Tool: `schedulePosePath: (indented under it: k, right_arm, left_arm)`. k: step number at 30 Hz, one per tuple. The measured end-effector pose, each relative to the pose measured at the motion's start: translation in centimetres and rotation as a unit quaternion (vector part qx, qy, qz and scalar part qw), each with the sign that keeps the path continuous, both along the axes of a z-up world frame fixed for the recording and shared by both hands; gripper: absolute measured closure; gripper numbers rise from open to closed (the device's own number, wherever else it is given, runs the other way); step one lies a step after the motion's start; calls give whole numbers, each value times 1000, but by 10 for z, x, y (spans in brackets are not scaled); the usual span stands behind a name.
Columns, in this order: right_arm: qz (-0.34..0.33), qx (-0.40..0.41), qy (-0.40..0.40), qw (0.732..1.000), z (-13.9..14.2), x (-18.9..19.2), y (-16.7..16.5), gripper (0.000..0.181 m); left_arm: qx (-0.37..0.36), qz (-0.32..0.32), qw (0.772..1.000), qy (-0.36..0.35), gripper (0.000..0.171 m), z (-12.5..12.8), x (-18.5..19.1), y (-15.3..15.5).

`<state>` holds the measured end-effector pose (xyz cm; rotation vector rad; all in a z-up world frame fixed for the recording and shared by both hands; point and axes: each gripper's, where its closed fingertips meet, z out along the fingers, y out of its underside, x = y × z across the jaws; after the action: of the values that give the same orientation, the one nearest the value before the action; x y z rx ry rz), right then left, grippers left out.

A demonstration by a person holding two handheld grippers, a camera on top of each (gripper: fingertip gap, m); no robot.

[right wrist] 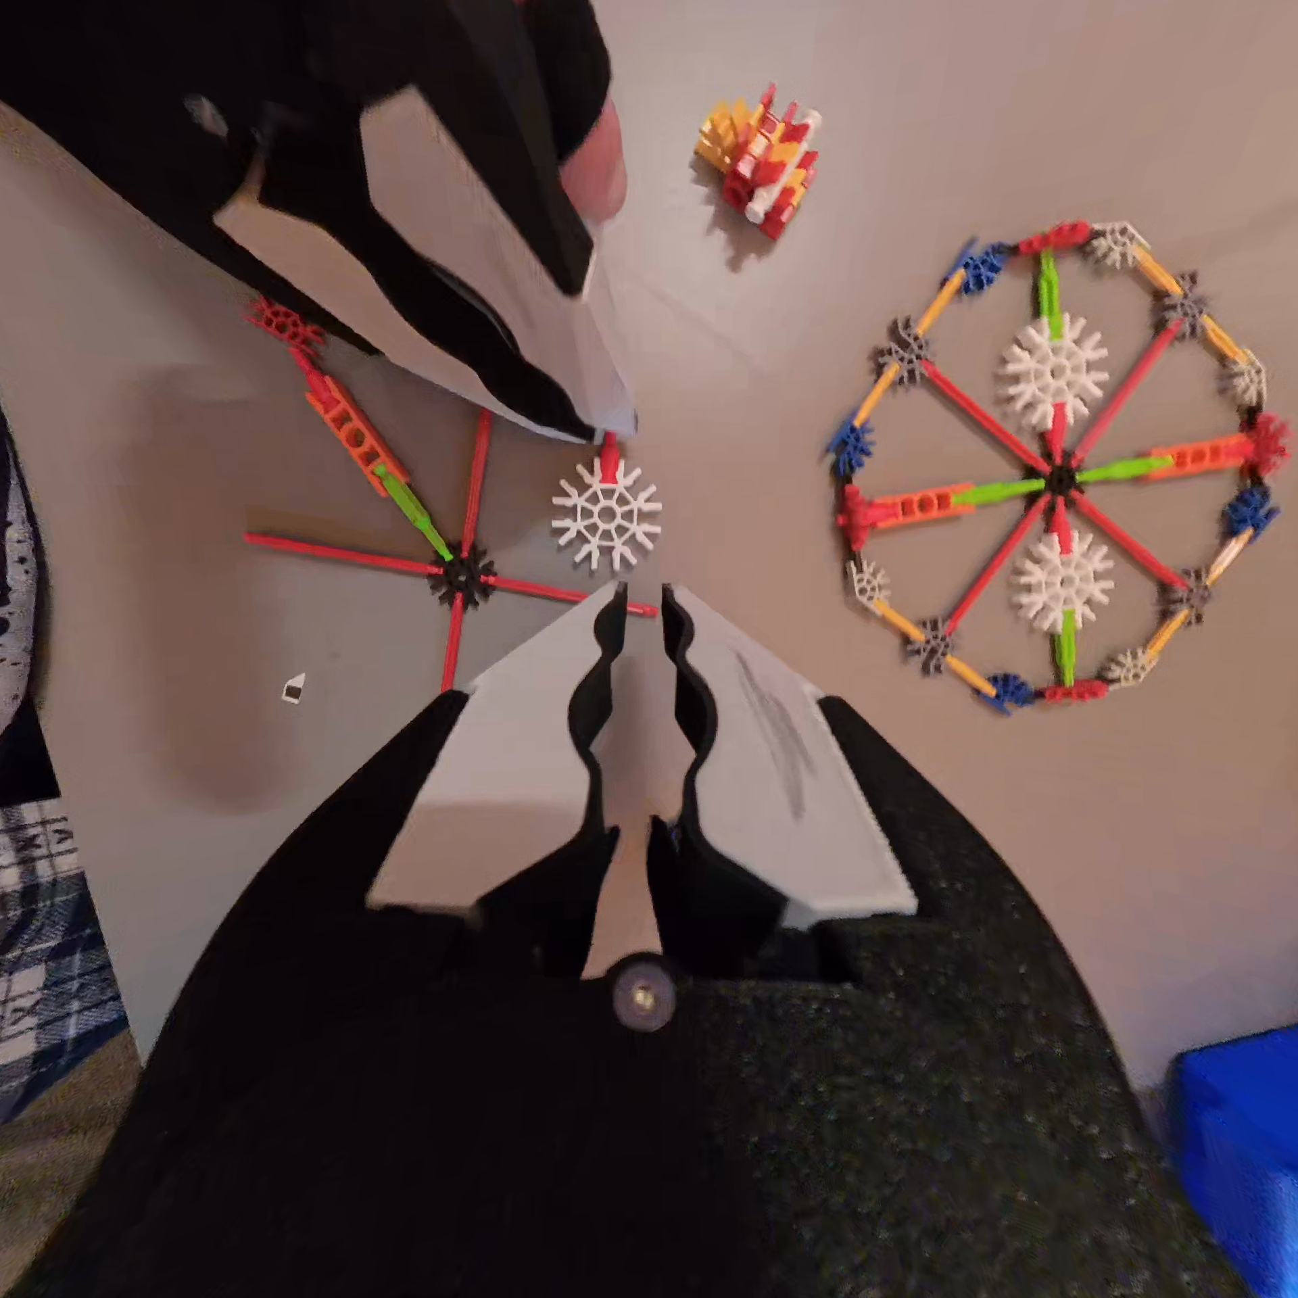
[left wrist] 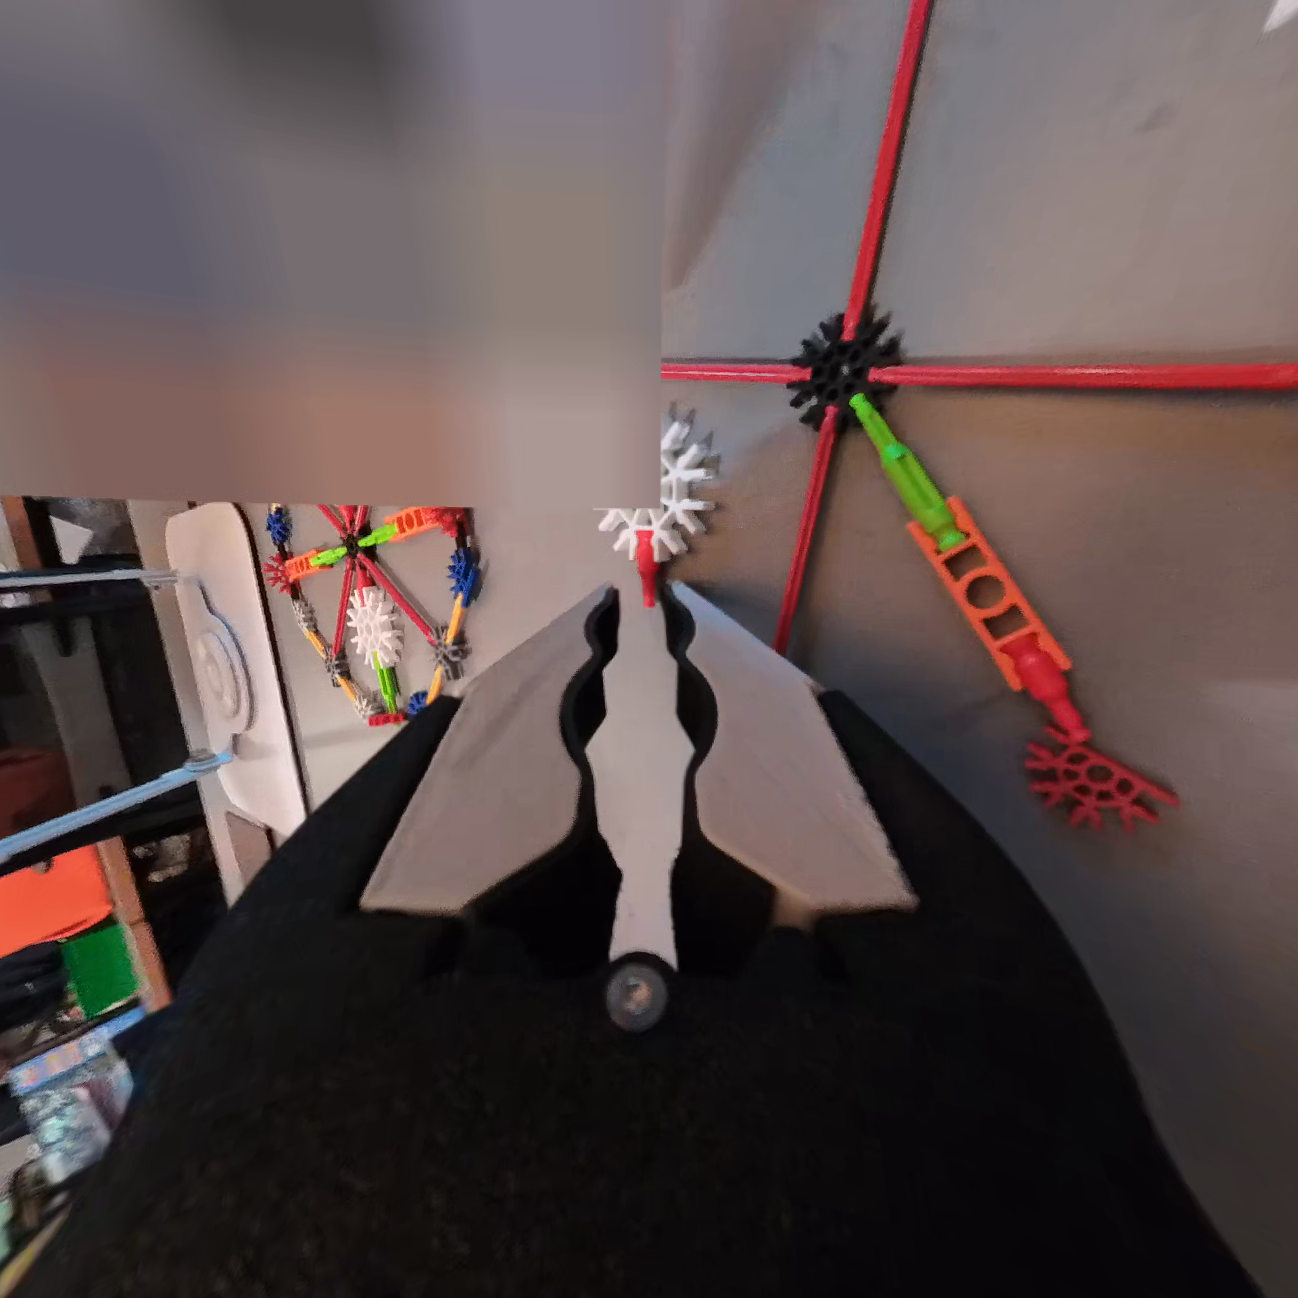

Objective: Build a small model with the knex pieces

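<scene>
My left gripper (left wrist: pixel 643 590) is shut on a short red rod (left wrist: pixel 649 572) plugged into a white snowflake connector (left wrist: pixel 657 523) on the grey table. In the right wrist view it comes in from the upper left (right wrist: pixel 612 430), with the rod (right wrist: pixel 610 449) and the snowflake (right wrist: pixel 606 516) just beyond its tips. My right gripper (right wrist: pixel 640 590) is shut and empty, just below the snowflake, over the free end of a long red rod (right wrist: pixel 548 591). That rod runs from a black hub (right wrist: pixel 460 576) with several red spokes, a green rod (right wrist: pixel 411 509) and an orange connector (right wrist: pixel 355 435).
A finished multicoloured wheel (right wrist: pixel 1060 477) lies to the right. A pile of red and yellow pieces (right wrist: pixel 758 165) sits at the far side. A blue box (right wrist: pixel 1236 1152) is at the lower right. Shelves with clutter (left wrist: pixel 70 913) stand beyond the table's edge. The gap from one gripper's tips to the other's is roughly 7 cm. From either gripper's tips it is about 7 cm to the black hub (right wrist: pixel 460 576). Look for it in the left wrist view (left wrist: pixel 841 337) too.
</scene>
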<state>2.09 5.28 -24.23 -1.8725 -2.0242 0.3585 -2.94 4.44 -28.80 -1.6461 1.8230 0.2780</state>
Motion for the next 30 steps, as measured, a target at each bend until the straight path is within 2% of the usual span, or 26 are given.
schedulePosePath:
  k: [3,5,8,11,15,19,20,30]
  right_arm:
    - [-29,-10,42,999,0,6,-4,171]
    - [-45,-9,63,997,-4,6,-6,169]
    - [-62,-9,73,995,-18,2,-6,153]
    - [-67,-9,84,994,-27,-6,-6,146]
    - [-59,-1,74,995,-36,-11,-6,145]
    - [-52,-4,78,996,-42,-17,-5,145]
    - [-49,-4,79,996,-42,-18,-5,154]
    - [-19,15,77,997,-30,-9,2,154]
  left_arm:
    - [-30,21,999,-13,157,0,0,-3]
    - [-38,33,999,-18,163,-2,1,-4]
    - [-57,62,996,-41,165,-2,4,-5]
    - [-103,59,990,-80,164,-2,14,-17]
    - [-106,65,986,-115,157,7,15,-17]
    - [-101,94,982,-131,149,12,5,-5]
    - [-105,97,981,-133,149,12,3,-5]
    - [-97,108,976,-160,147,23,-3,-5]
